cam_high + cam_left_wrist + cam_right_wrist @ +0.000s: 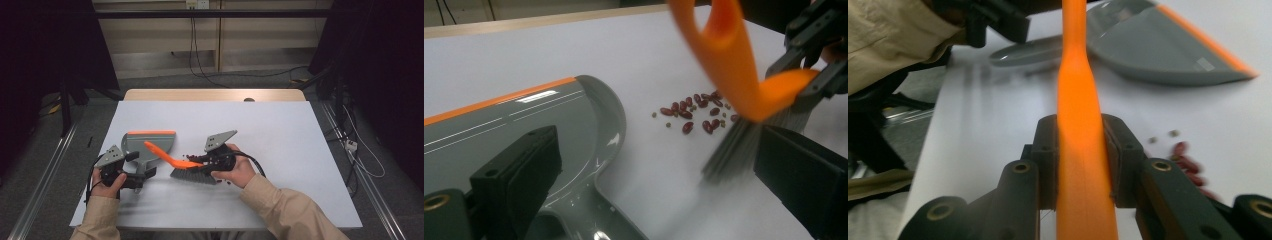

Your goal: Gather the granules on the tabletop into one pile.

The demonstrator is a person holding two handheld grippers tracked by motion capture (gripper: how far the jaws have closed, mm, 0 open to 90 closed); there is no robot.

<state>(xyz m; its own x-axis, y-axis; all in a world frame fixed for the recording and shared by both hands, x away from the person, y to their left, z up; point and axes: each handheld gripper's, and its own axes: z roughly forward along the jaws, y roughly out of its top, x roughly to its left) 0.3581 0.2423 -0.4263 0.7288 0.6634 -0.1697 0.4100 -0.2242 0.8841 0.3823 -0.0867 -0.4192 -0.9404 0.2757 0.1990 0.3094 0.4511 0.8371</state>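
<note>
R hand-held gripper (1083,165) tight on brush handle (1079,100).

In the left gripper view the brush (744,100) bristles are blurred, its handle cut off at the top edge.

Dustpan (145,145) grey with orange lip. Brush (192,174): orange handle, grey bristles. Beans (694,107) dark red, a few green. Table (280,130) white. Sleeves (285,210) beige.
</note>
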